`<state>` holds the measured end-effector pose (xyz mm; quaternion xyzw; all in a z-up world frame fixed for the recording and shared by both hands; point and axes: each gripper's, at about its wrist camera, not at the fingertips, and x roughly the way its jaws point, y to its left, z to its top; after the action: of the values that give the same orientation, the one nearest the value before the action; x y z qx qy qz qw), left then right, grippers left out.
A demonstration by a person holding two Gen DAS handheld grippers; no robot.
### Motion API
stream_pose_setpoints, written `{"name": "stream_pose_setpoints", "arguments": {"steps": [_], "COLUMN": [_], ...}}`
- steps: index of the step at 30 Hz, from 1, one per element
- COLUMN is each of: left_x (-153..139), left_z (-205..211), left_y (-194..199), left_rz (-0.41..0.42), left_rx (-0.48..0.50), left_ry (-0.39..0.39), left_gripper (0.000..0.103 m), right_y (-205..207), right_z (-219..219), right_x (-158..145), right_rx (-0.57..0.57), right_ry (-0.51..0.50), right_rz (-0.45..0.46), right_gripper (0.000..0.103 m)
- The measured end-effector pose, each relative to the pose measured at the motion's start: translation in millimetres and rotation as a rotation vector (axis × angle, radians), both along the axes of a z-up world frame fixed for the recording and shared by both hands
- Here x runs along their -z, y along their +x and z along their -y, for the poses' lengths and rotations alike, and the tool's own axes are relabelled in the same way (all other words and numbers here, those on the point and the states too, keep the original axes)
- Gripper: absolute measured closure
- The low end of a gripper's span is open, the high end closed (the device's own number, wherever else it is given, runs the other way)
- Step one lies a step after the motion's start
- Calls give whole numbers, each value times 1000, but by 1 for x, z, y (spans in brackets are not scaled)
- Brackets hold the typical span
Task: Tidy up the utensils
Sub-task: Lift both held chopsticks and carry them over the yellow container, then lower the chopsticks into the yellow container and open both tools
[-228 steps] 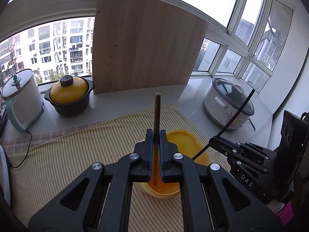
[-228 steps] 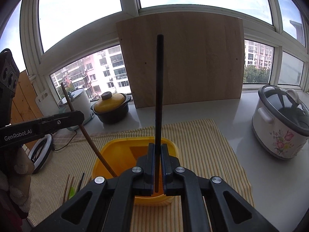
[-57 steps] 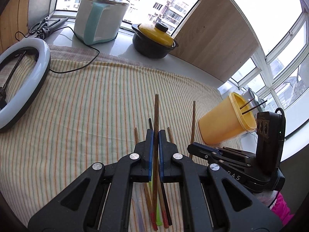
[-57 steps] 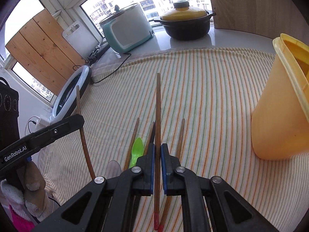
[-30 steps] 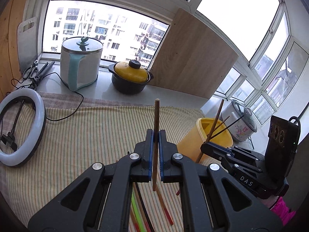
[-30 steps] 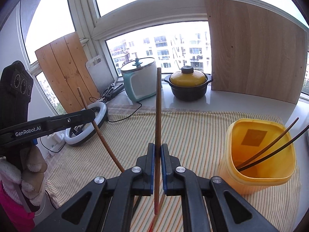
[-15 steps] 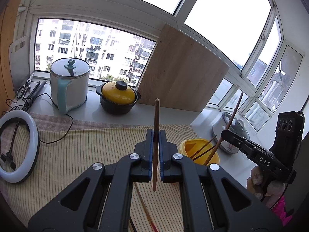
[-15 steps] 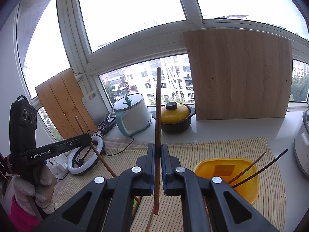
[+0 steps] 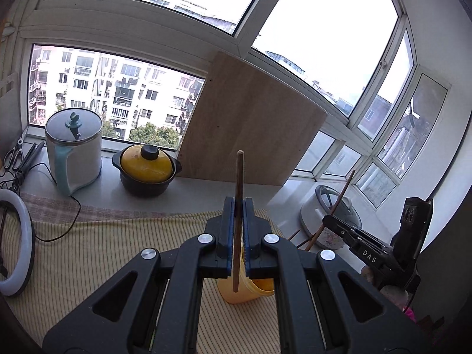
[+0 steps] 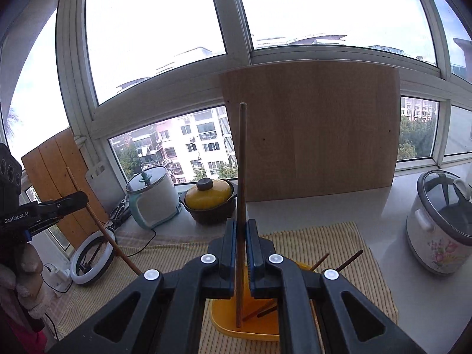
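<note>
Nearest, left gripper [image 9: 239,236] clamped on a brown chopstick [image 9: 238,206], right gripper [image 10: 241,247] clamped on another stick [image 10: 242,177], both upright. Just beyond at twelve o'clock, yellow bin [image 10: 233,321] on striped cloth [image 10: 339,242], two chopsticks [image 10: 348,261] leaning inside. Farther, yellow-lidded pot [image 10: 211,199] at eleven o'clock, wooden board [image 10: 318,129] against the window at one.
</note>
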<state>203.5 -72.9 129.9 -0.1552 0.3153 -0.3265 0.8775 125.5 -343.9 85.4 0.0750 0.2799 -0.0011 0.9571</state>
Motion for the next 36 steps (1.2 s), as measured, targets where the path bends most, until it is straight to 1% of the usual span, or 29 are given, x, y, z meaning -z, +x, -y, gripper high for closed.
{"name": "stream_pose_setpoints", "arguments": {"steps": [5,13,15,17,24,29,36], "left_x": [-2,-4,-2,4,34,52,64], "left_z": [20,47,57,66,95,111,120], "left_y": [4,12,14,17,24,19,13], "left_rz": [-5,-8,-5,-19,-62,-73,-87], "left_rx": [27,41,42,50,58,79,101], "left_ry": [-5,-14,4,15,87,145,177], "left_gripper": [100,100,100,100,100,100,100], "right_y": [0,-2,-3,-4,-7,-9,-12], "right_z": [13,24,24,24,23,21,25], "right_x": [8,18,21,26,43,55,60], "right_rx": [41,60,61,58,40,28,30], "right_ry": [-30,-28,-27,-25,-3,19,40], "right_rz": [-9,-26,-31,-39,-75,-99,-117], "right_gripper": [99,99,99,99,99,99,99]}}
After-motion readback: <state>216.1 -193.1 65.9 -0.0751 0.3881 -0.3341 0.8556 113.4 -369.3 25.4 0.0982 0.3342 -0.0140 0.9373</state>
